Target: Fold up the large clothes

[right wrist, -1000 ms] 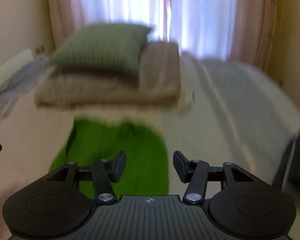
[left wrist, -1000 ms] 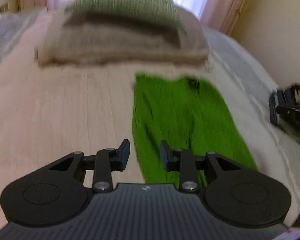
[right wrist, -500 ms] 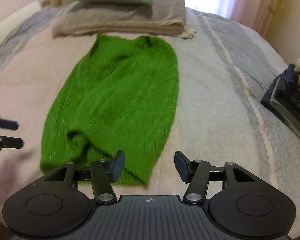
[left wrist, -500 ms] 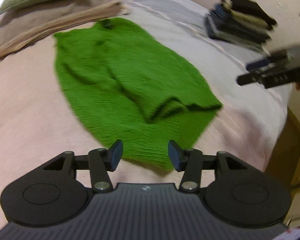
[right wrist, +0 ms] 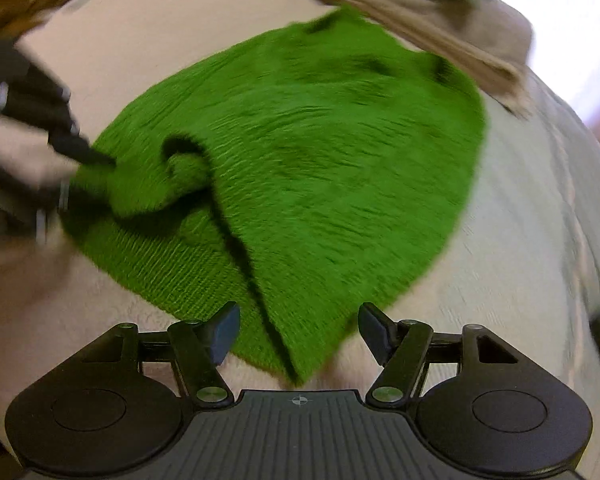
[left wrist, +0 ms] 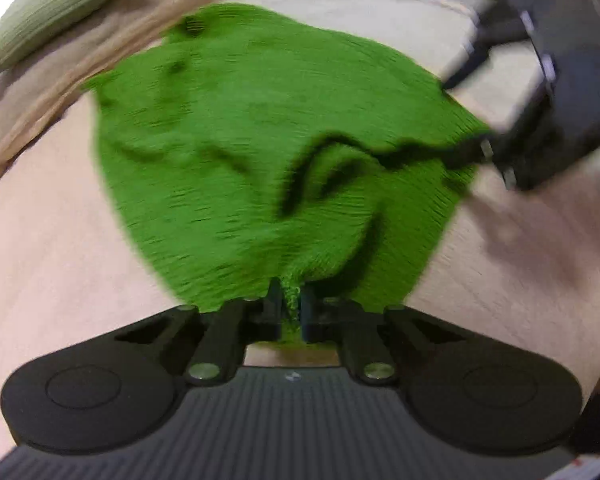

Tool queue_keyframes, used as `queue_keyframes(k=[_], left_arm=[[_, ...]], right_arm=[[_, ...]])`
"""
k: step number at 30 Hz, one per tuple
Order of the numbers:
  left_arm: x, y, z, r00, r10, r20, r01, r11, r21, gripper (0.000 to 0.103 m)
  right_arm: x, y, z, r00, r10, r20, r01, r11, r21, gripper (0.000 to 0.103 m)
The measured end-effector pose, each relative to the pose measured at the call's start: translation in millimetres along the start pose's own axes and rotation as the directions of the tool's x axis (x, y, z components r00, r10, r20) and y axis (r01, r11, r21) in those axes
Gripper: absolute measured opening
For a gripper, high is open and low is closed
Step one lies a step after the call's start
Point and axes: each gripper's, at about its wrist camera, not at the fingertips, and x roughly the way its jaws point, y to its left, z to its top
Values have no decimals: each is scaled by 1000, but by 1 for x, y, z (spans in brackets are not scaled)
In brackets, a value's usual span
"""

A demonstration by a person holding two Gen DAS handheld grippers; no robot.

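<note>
Green sweater point(left wrist: 268, 128) lies flat on the bed point(left wrist: 52, 240), hem nearest. Left gripper point(left wrist: 290, 306) has just closed, jaws pinching a hem corner. Right gripper point(right wrist: 298, 332) has just been opening, jaws wide astride the other corner, nothing gripped; it should bite both layers before lifting.

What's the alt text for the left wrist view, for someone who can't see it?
The left gripper is shut on the near hem of a green knit garment spread on a bed. The right gripper reaches in blurred from the upper right, and folded bedding lies past the garment.
</note>
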Motion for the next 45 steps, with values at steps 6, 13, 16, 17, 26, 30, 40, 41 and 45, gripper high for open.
queue_keyframes(k=[6,13,16,17,26,30,40,41,45], left_arm=[[-44,49,-12,992,129,10,-124,969,-214,3],[-81,54,-22,995,93,41,-67,906,-417,3],[-106,46,-33,996,67,61,-31,883,-469,2],[-109,44,-36,997,47,57,-13,872,-489,2],[-86,20,-58,997,-24,-71,-11,887,-461,17],[-100,11,-50,998,-34,-49,13,928,-373,19],[-53,-58,-27,997,-69,-20,69,998,-2,43],[-47,-65,-26,998,-65,-17,66,997,45,44],[-20,-82,-30,998,48,-39,-38,975,219,43]], right_arm=[[8,-19,3,999,-6,41,3,997,73,33],[-61,-71,-30,991,-123,46,93,907,410,3],[-106,-82,-64,987,-160,29,117,822,558,3],[-115,-83,-74,988,-156,19,115,797,593,2],[-96,-62,-107,999,-40,-35,53,764,642,3],[-84,-58,-104,994,16,-104,50,798,600,8],[-81,-37,-107,989,14,-144,66,843,535,51],[-79,-34,-107,990,13,-143,64,849,524,51],[-60,-31,-103,991,-3,-137,65,892,447,51]])
